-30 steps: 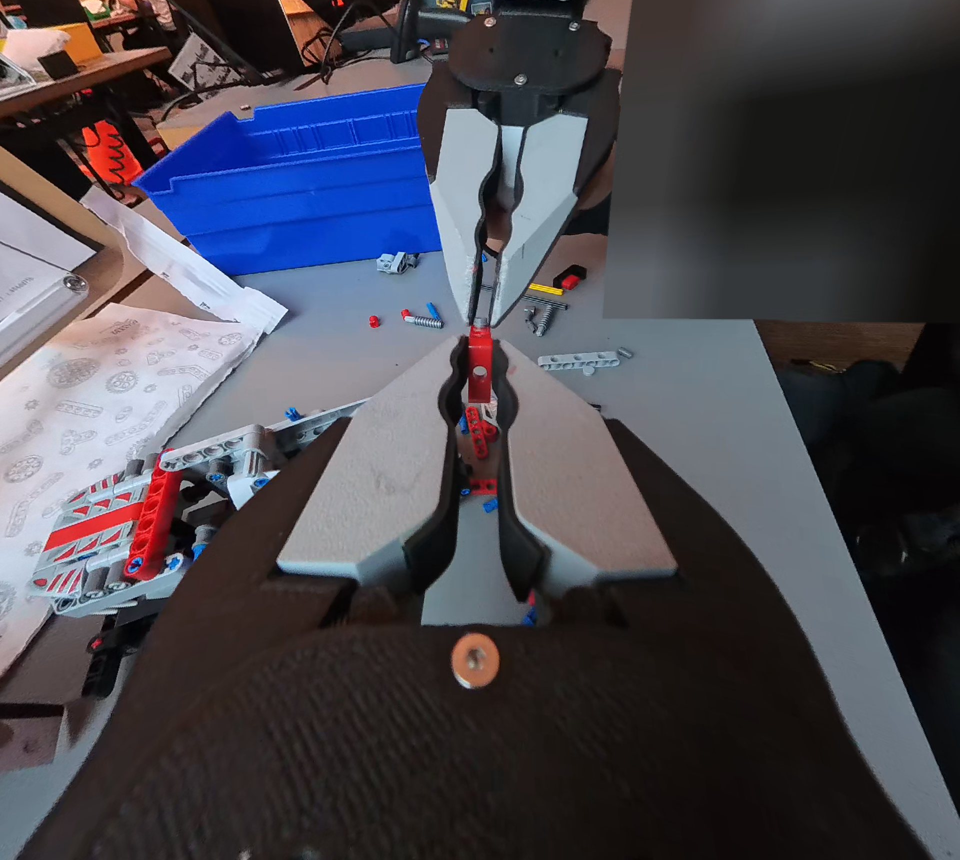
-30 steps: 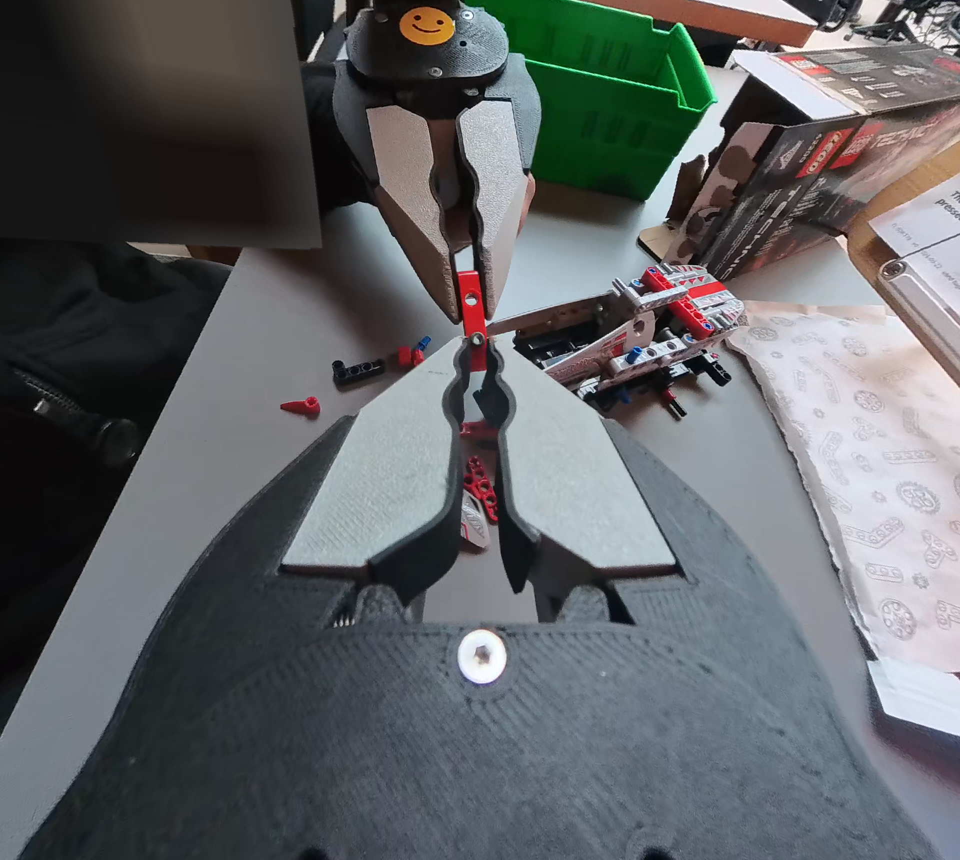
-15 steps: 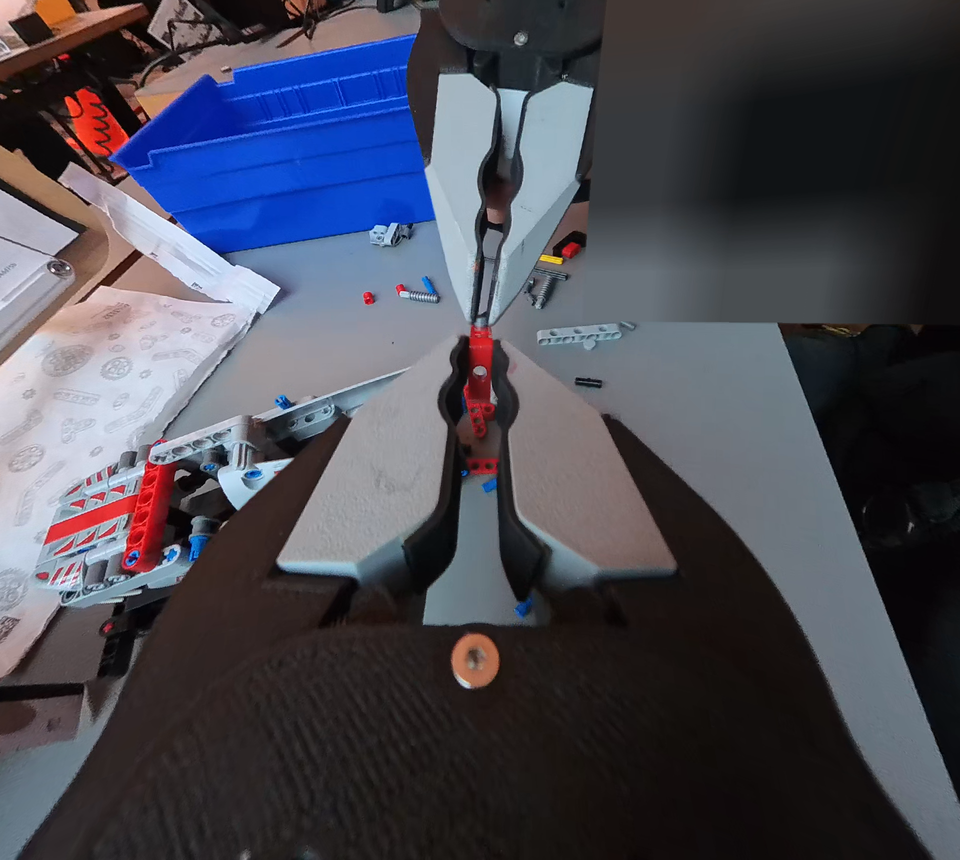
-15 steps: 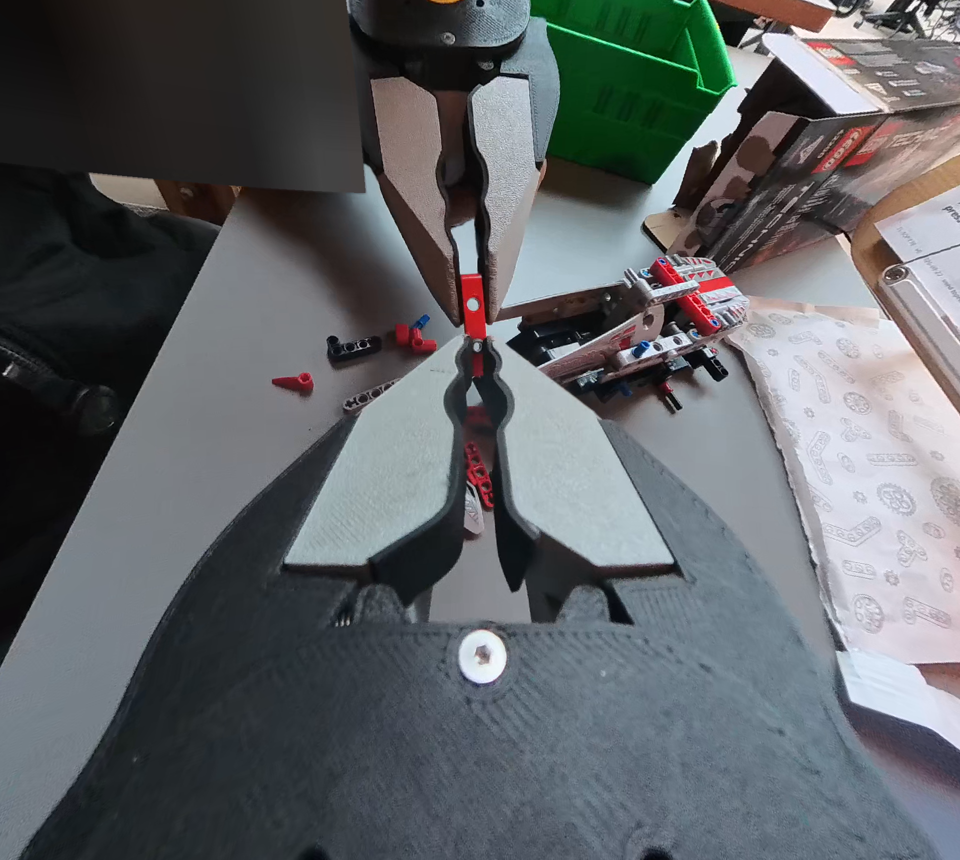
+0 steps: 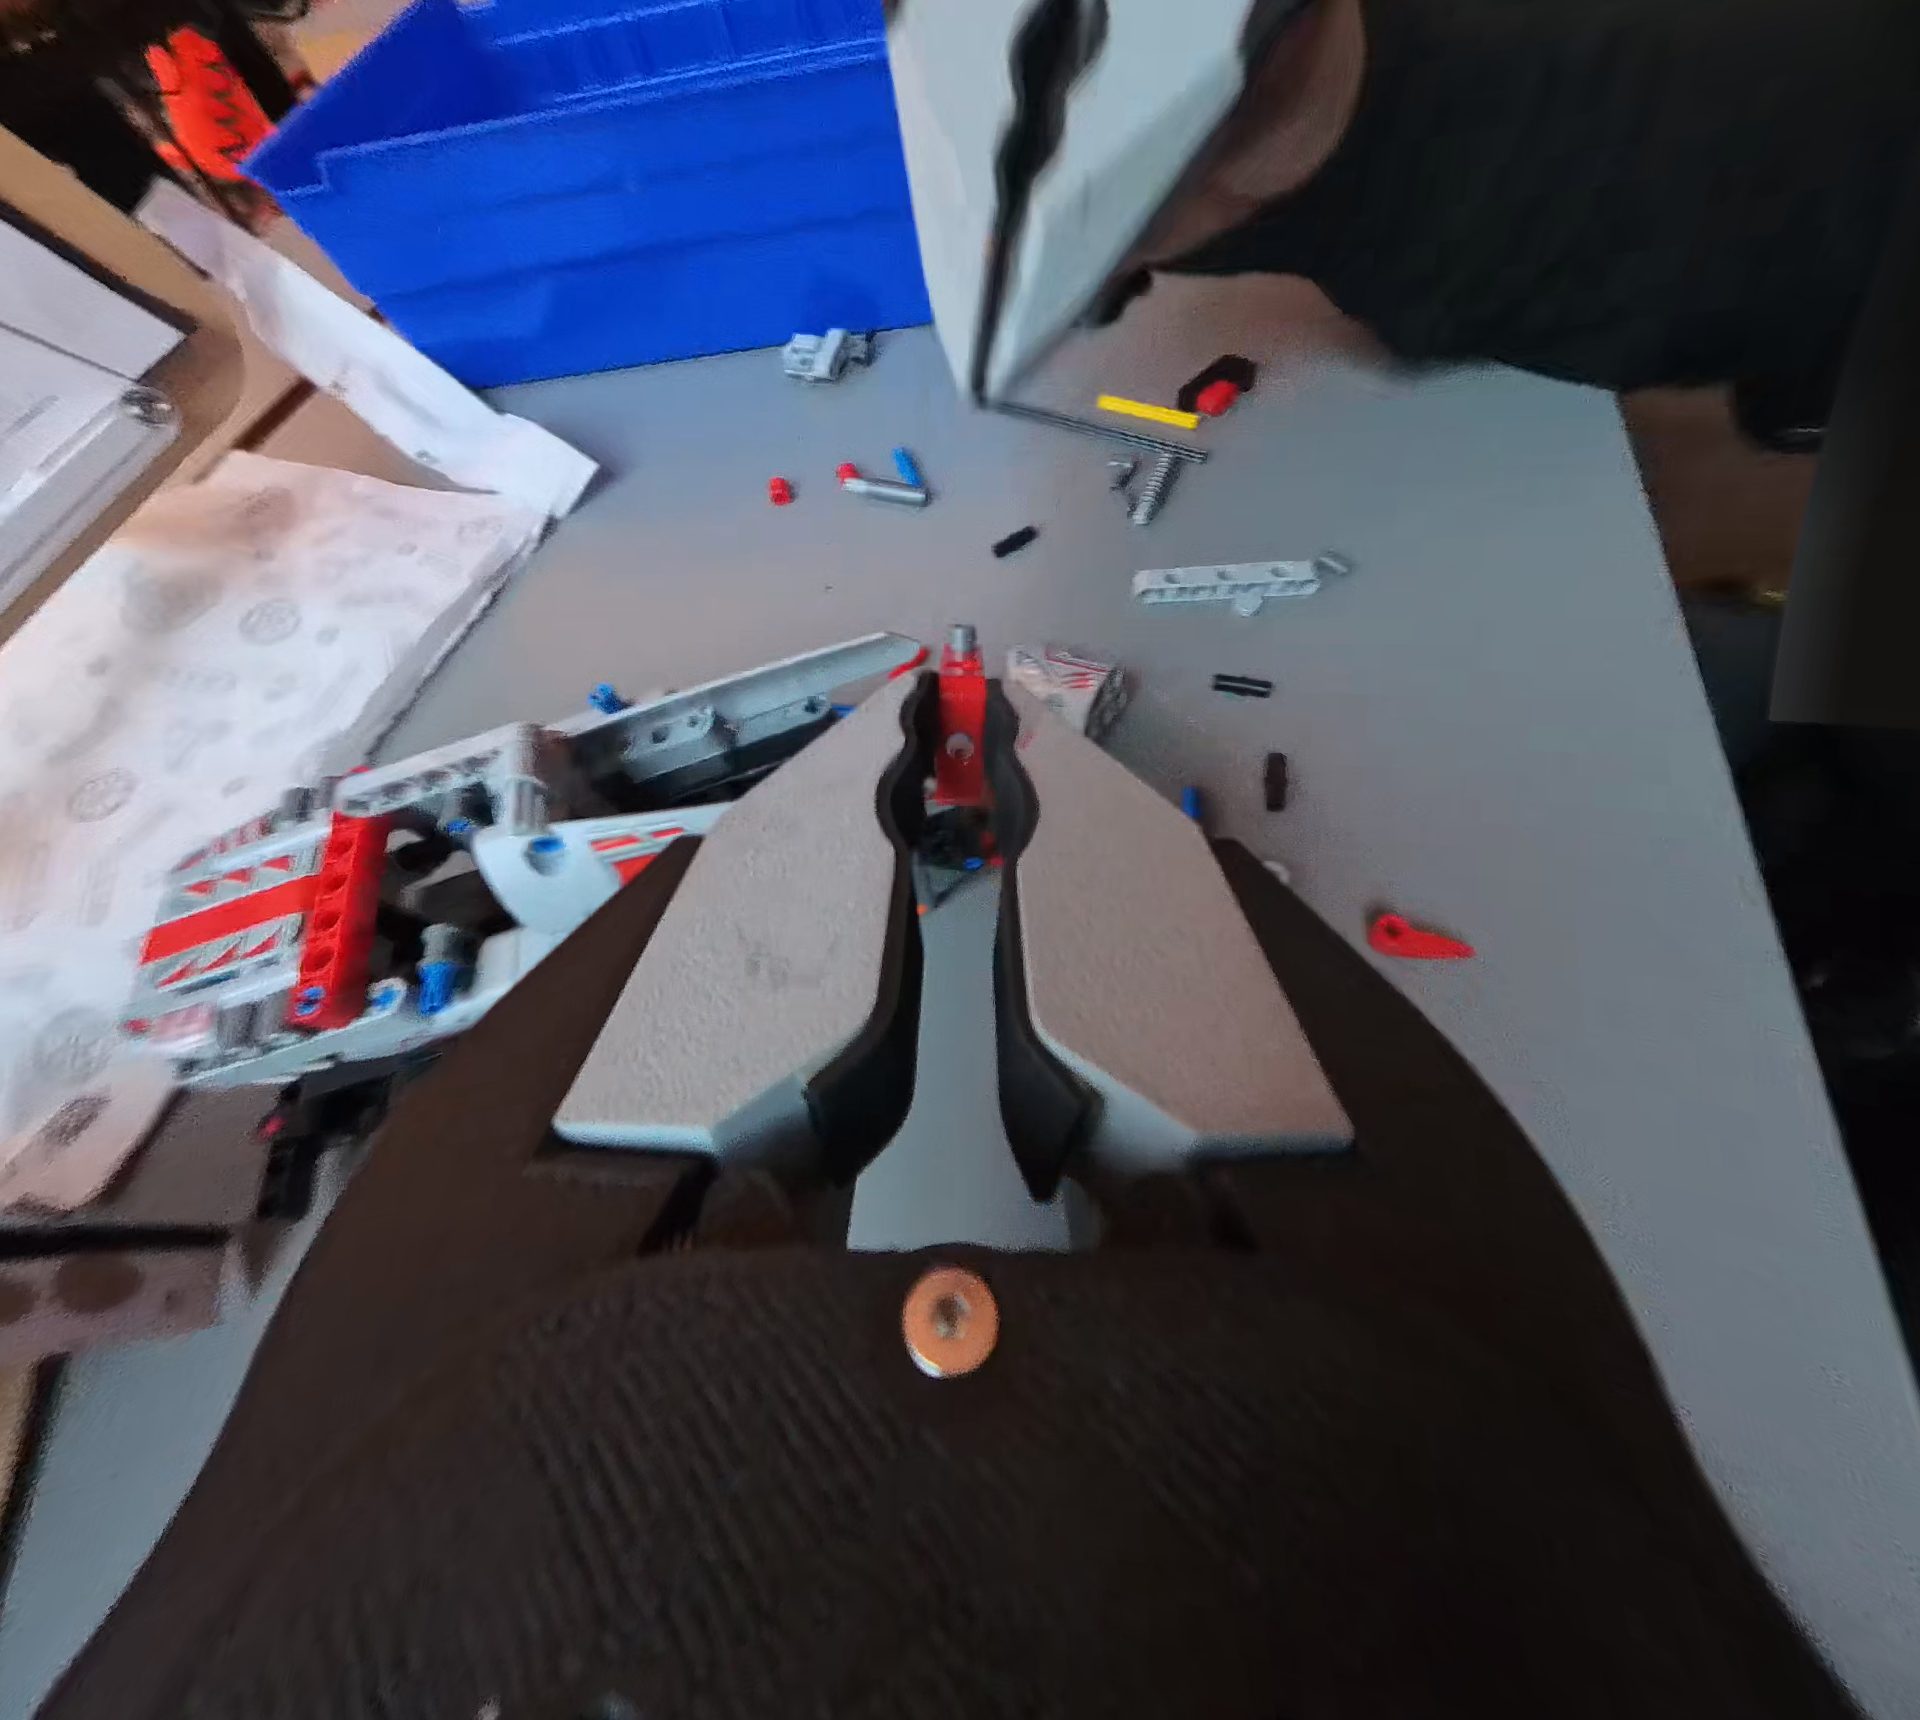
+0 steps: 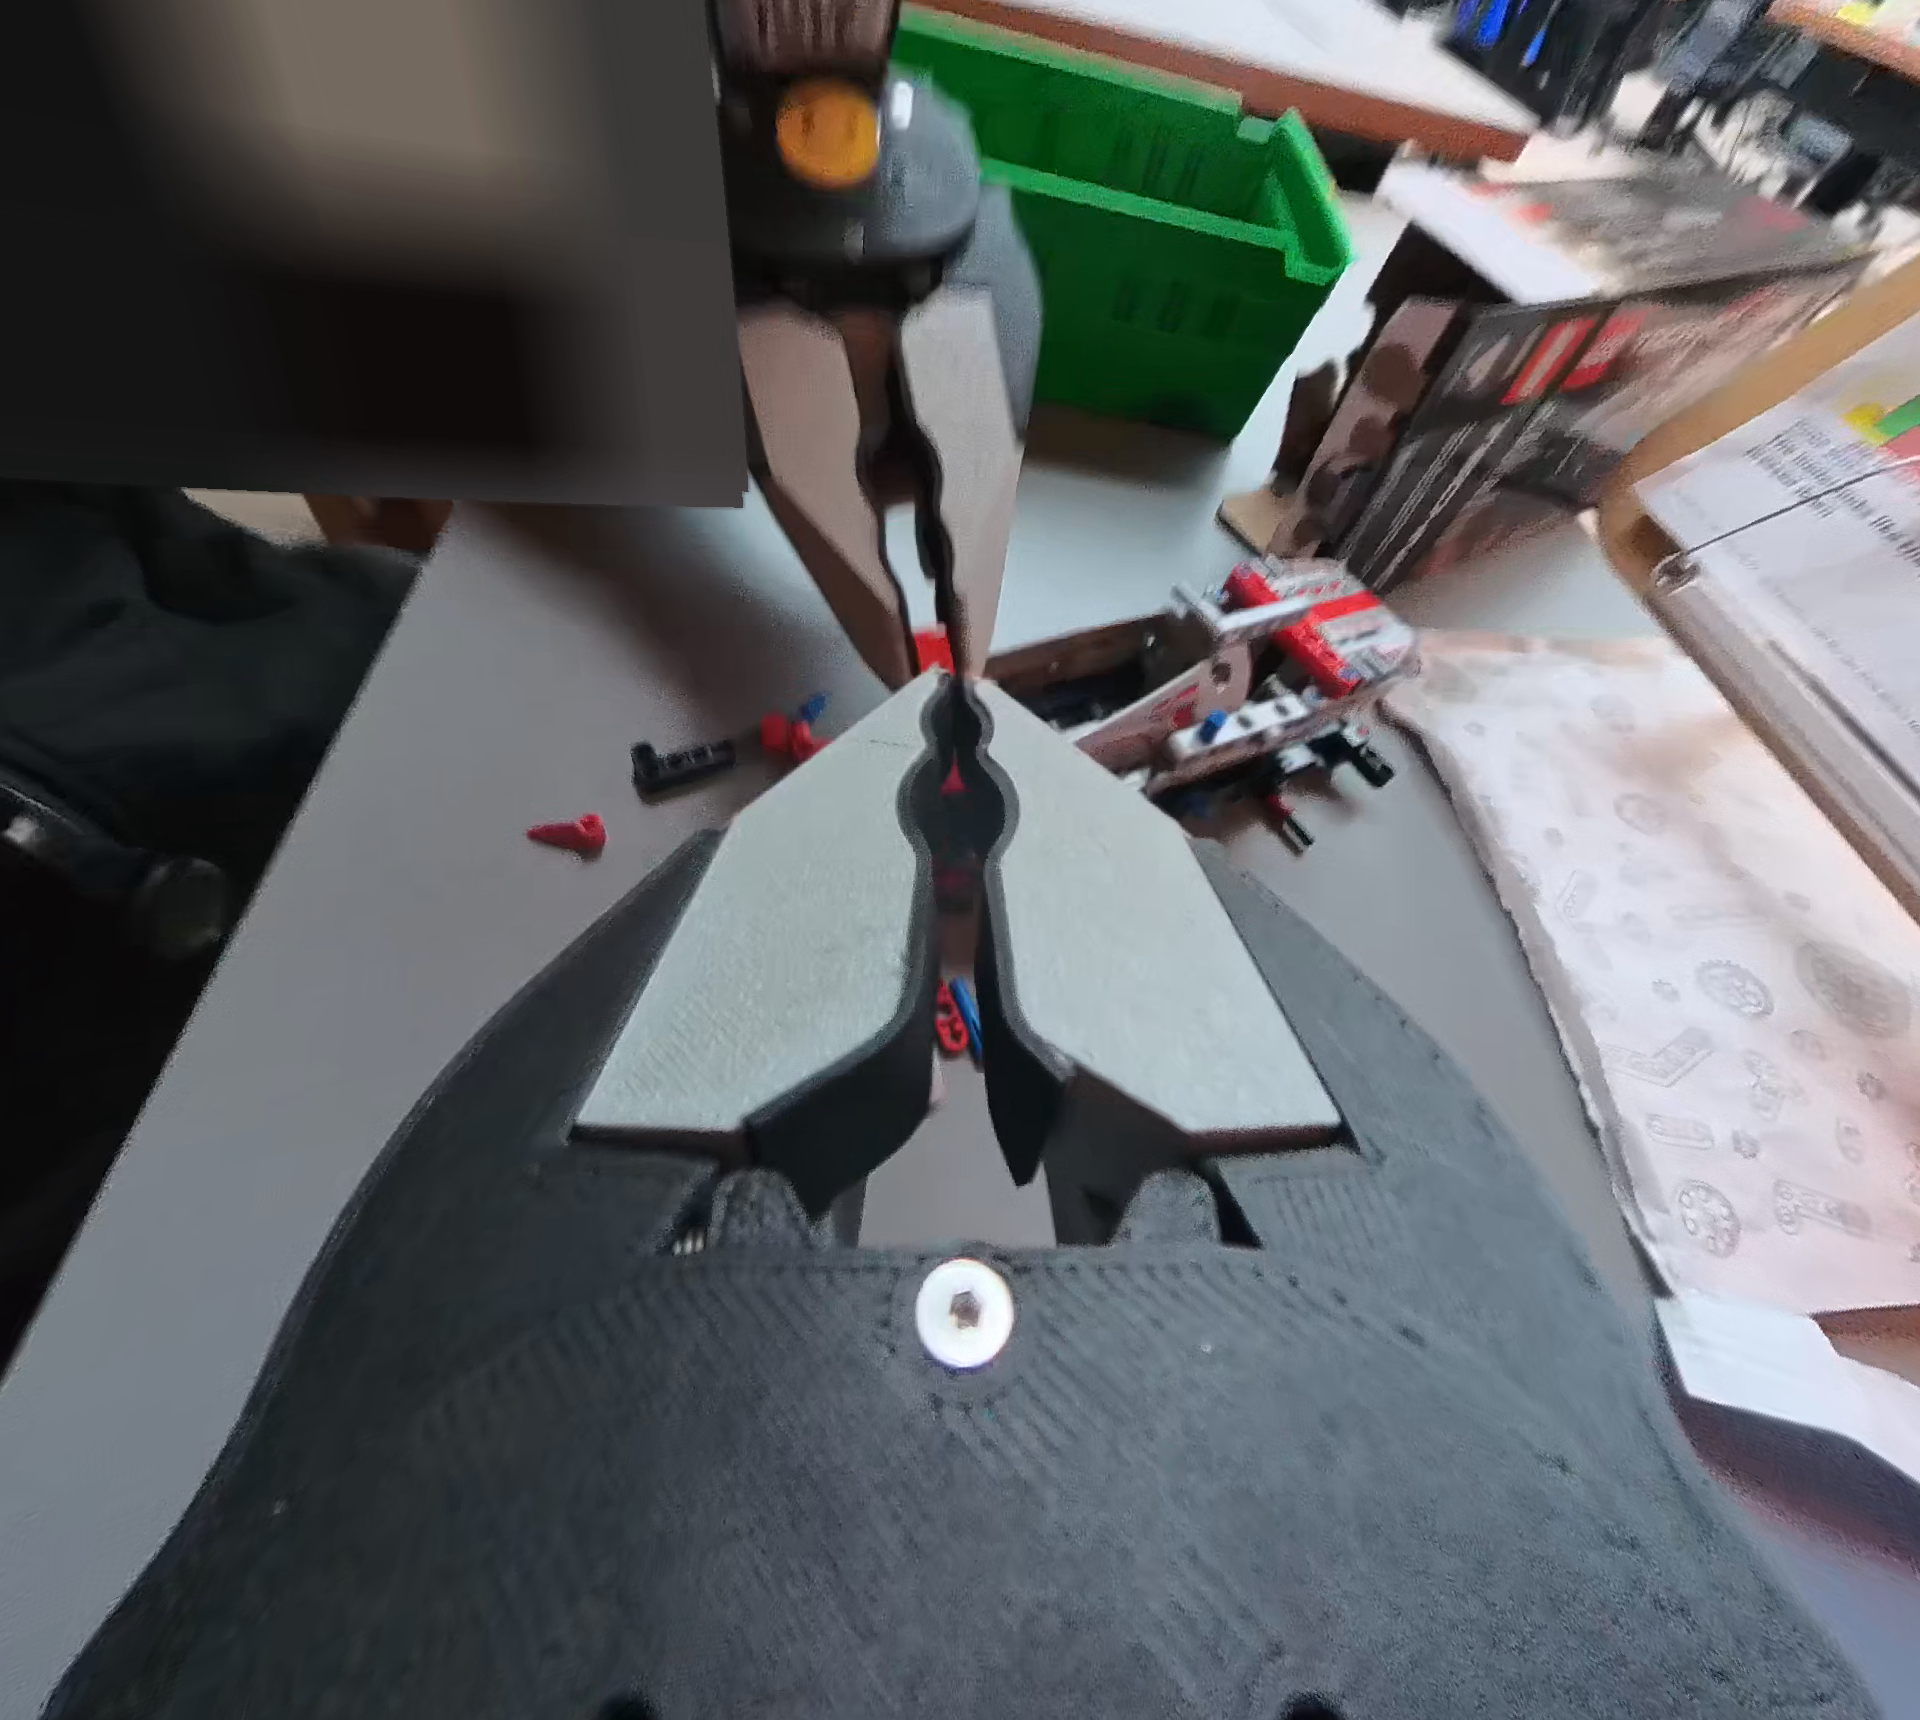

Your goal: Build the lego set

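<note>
My left gripper (image 5: 961,683) is shut on a small red lego piece (image 5: 961,735) with a grey pin (image 5: 961,636) sticking out of its top, held above the grey table (image 5: 1455,683). My right gripper (image 5: 987,392) hangs farther back and higher, jaws together, with nothing seen between them. In the blurred right wrist view my right gripper (image 6: 951,688) is shut, and the left gripper (image 6: 935,662) with the red piece (image 6: 932,647) is just beyond its tips. The partly built red, white and grey model (image 5: 416,891) lies to the left and also shows in the right wrist view (image 6: 1247,683).
A blue bin (image 5: 623,164) stands at the back and a green bin (image 6: 1143,216) at the other end. A dark set box (image 6: 1507,423) and a printed paper bag (image 5: 208,683) lie beside the model. Loose parts include a grey beam (image 5: 1226,579) and a red pointed piece (image 5: 1413,938). Across from one pair of fingers to the other is roughly 4 centimetres.
My right gripper, whose tips were at the pin on the red piece, has pulled up and back. The pin stays in the red piece. The left gripper has dropped lower towards the table.
</note>
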Demonstrator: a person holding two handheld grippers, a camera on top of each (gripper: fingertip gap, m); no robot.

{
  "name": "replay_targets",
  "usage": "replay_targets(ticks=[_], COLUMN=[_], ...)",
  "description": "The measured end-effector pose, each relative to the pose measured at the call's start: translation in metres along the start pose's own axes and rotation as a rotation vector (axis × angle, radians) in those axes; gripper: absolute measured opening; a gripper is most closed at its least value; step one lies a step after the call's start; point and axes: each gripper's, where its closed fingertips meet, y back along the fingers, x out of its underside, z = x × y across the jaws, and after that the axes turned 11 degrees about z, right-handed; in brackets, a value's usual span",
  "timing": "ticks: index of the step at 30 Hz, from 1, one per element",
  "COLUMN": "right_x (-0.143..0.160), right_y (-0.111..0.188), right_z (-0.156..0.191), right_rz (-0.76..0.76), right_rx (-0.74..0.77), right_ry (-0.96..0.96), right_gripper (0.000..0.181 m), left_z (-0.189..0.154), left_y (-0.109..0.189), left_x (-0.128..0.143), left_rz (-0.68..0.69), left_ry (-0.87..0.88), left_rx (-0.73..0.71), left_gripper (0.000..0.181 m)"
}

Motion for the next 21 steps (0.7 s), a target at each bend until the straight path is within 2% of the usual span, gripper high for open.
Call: replay_targets(ticks=[2, 3, 6, 11, 21], right_x=[-0.004, -0.002, 0.007, 0.009, 0.015], right_y=[0.010, 0.011, 0.002, -0.012, -0.018], right_z=[-0.008, -0.010, -0.002, 0.006, 0.010], right_rz=[-0.039, -0.039, 0.000, 0.036, 0.088], right_rx=[0.020, 0.021, -0.060, -0.060, -0.059], right_ry=[-0.030, -0.047, -0.074, -0.032, 0.000], right_gripper=[0.000, 0.000, 0.004, 0.010, 0.002], left_z=[-0.010, -0.009, -0.002, -0.004, -0.009], left_y=[0.004, 0.007, 0.005, 0.006, 0.006], left_x=[-0.014, -0.020, -0.015, -0.020, -0.021], left_rz=[-0.095, -0.128, -0.104, -0.134, -0.127], left_ry=[0.077, 0.092, 0.069, 0.068, 0.057], left_rx=[0.112, 0.112, 0.061, 0.065, 0.082], left_gripper=[0.006, 0.006, 0.005, 0.005, 0.006])
